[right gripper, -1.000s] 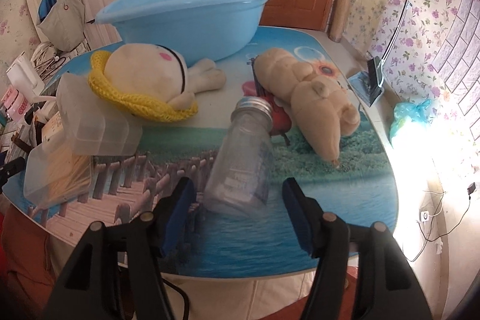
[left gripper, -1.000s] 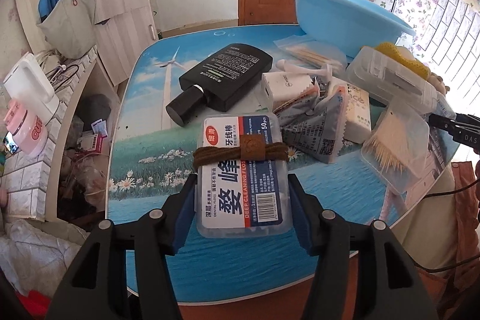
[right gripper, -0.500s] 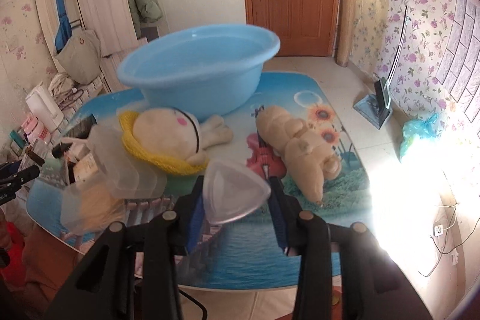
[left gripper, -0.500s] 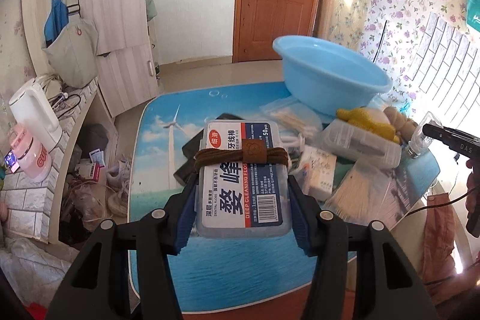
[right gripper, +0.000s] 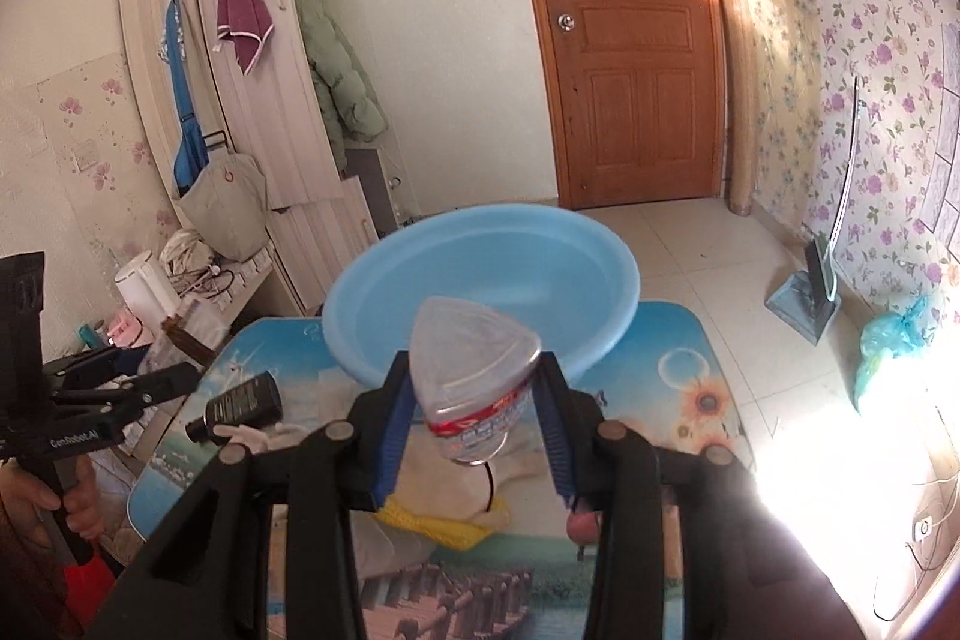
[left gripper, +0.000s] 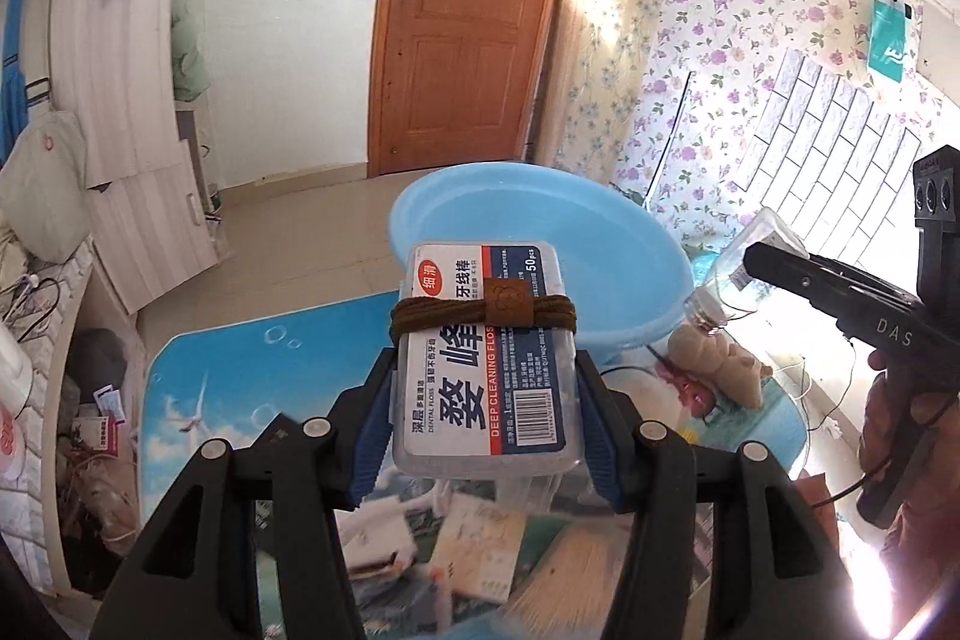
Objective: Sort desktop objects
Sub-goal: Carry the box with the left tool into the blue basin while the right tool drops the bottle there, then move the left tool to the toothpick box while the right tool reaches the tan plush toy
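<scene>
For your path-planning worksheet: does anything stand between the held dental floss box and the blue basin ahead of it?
Nothing visible does. The dental floss box is up off the table in the left gripper, and the blue basin beyond it looks empty.

table (right gripper: 690, 340) w/ a printed top: sky, bubbles, sunflower, wooden bridge, windmill on the left part. at its far end sits a light blue plastic basin (right gripper: 480, 280). a black flat bottle (right gripper: 240, 406) lies on its side nr the left edge, short of the basin. a tan plush toy (left gripper: 720, 370) lies by the basin on the right. yellow knit piece (right gripper: 432, 520) lies mid-table. small boxes & packets (left gripper: 474, 538) are piled at the near-left end.
</scene>
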`<control>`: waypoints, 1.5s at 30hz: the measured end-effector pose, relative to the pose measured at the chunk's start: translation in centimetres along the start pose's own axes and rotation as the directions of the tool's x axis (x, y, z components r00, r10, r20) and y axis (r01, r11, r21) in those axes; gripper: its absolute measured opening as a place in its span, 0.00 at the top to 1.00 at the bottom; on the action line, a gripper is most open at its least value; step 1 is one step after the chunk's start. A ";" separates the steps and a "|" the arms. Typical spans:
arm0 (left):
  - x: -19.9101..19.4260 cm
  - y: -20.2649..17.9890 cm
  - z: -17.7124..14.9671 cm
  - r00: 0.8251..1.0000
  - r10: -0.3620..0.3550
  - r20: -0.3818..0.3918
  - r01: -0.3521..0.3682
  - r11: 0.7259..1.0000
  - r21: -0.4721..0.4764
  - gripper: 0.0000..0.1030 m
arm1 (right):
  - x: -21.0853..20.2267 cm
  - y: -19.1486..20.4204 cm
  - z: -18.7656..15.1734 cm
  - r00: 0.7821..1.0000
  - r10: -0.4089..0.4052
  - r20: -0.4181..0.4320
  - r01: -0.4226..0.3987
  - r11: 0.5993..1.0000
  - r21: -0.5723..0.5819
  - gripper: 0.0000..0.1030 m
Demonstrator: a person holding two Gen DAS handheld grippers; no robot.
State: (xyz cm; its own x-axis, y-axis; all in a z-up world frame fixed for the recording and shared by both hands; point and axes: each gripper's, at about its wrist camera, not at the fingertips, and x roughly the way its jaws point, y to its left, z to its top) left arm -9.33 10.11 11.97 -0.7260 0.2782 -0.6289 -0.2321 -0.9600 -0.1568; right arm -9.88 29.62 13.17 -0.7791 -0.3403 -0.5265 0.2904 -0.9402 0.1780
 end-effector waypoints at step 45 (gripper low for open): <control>2.4 -0.5 -5.7 0.995 -0.003 -0.097 0.011 0.997 0.083 0.21 | 5.5 -1.9 -3.3 0.979 -0.080 -0.190 0.085 0.996 0.021 0.52</control>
State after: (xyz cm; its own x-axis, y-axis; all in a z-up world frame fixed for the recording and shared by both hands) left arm -7.30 11.03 6.23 -0.6594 0.2766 -0.6991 -0.2929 -0.9509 -0.1001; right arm -12.82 29.60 7.19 -0.6801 -0.2552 -0.6872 0.2107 -0.9659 0.1501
